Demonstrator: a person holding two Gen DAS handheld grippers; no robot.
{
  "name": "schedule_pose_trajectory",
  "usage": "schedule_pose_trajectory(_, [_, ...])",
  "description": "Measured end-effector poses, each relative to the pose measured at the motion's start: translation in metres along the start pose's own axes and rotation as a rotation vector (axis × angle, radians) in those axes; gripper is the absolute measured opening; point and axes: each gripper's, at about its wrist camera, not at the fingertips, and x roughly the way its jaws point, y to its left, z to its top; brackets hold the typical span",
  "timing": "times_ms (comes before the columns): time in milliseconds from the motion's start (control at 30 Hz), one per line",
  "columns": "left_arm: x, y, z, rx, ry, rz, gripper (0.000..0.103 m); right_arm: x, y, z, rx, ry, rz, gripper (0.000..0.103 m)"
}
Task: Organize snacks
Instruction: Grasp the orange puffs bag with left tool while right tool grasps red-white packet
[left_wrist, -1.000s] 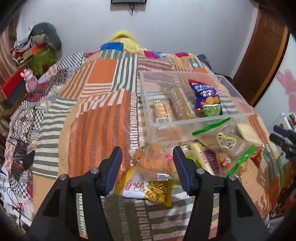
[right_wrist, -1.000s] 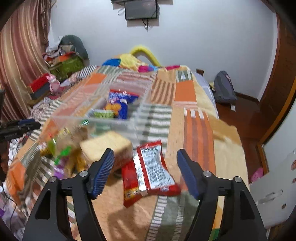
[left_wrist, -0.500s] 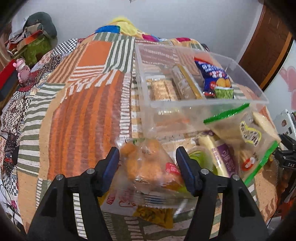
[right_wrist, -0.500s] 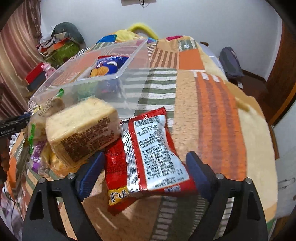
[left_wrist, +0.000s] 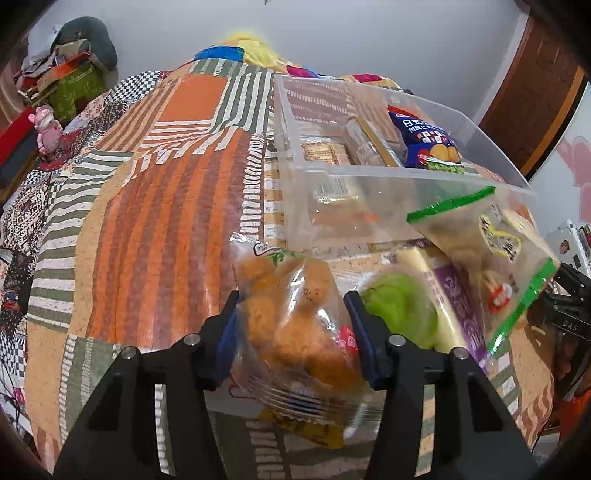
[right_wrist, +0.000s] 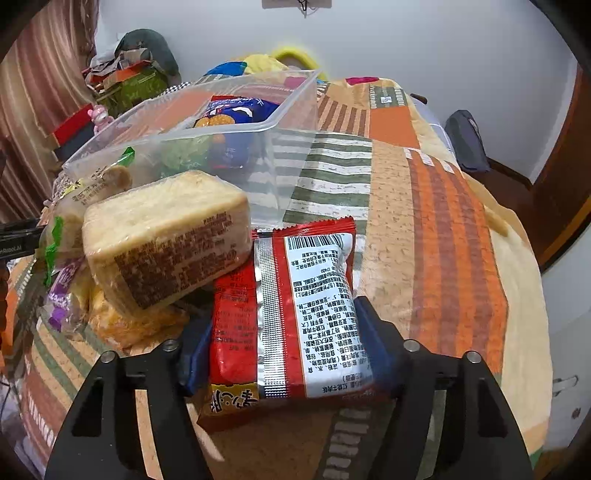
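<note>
1. My left gripper (left_wrist: 291, 332) has its jaws around a clear bag of orange fried snacks (left_wrist: 295, 328); both blue pads sit against the bag's sides, so I read it as gripped. The bag's lower end is blurred and hides what lies beneath it, apart from a yellow packet edge (left_wrist: 314, 432).
2. My right gripper (right_wrist: 284, 343) has its jaws against both sides of a red noodle packet (right_wrist: 295, 314), back label facing up. The left pad is partly hidden behind the packet's edge.
3. Just beside the noodle packet, a wrapped sponge cake (right_wrist: 162, 236) leans on other packets I cannot make out.
4. To the right of the fried snacks lie a green round item (left_wrist: 399, 314), blurred, a purple-labelled packet (left_wrist: 458, 306) and a green-trimmed zip bag (left_wrist: 491, 258) that leans against the bin.
5. Beyond them the clear plastic bin (left_wrist: 369, 173) stands on the patchwork bed quilt (left_wrist: 147, 206), holding a blue chip bag (left_wrist: 424, 140) and biscuit packs (left_wrist: 325, 153); its front wall blurs the lower contents.
6. A pink toy (left_wrist: 46, 123) sits at the far left, partly cut off.
</note>
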Motion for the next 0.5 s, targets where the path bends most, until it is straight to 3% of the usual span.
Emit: schedule_pose_trajectory(500, [-0.060, -0.014, -0.006, 0.019, -0.082, -0.013, 0.051, -0.047, -0.023, -0.024, 0.050, -0.024, -0.048, 0.063])
